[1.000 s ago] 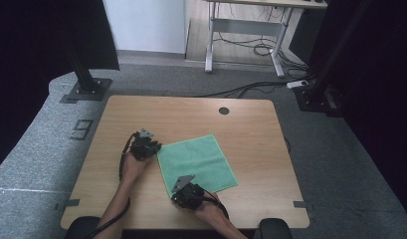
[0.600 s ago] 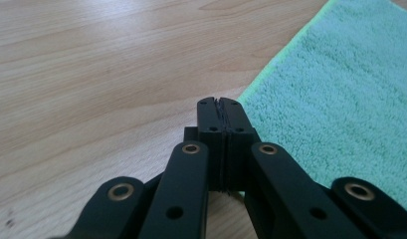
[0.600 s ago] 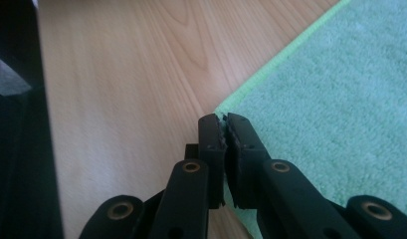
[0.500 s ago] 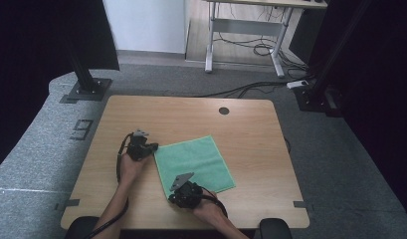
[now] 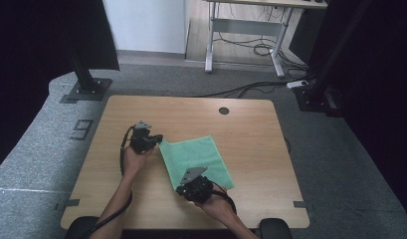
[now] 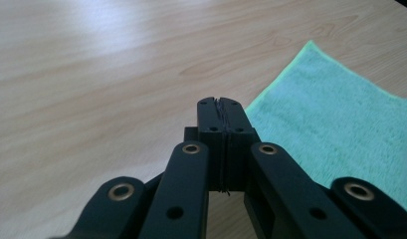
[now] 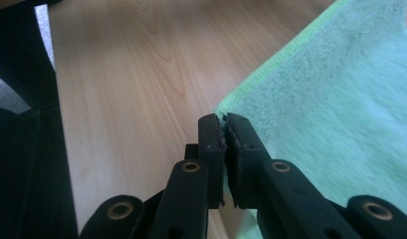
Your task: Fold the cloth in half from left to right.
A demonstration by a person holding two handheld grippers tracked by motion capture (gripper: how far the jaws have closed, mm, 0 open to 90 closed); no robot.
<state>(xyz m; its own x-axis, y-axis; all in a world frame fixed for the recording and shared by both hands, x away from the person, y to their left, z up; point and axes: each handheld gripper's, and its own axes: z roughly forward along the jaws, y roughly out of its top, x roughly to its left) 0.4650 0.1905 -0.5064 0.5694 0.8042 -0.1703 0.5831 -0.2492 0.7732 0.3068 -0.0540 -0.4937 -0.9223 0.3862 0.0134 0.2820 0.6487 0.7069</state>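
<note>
High view: left gripper (image 5: 156, 140), right gripper (image 5: 183, 180) jaws clamped on green cloth (image 5: 198, 154) corners.

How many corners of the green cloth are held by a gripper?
2. The left gripper pinches the far-left corner of the green terry cloth; the right gripper pinches its near-left corner.

Cloth (image 5: 196, 159) on table (image 5: 251, 144); left tool (image 5: 158, 139) at far-left corner, right tool (image 5: 183, 186) near corner

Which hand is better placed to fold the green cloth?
Right, probably: the right tool is shut on the green terry cloth at its near corner. The left tool is shut beside the far corner, grip unclear.
</note>
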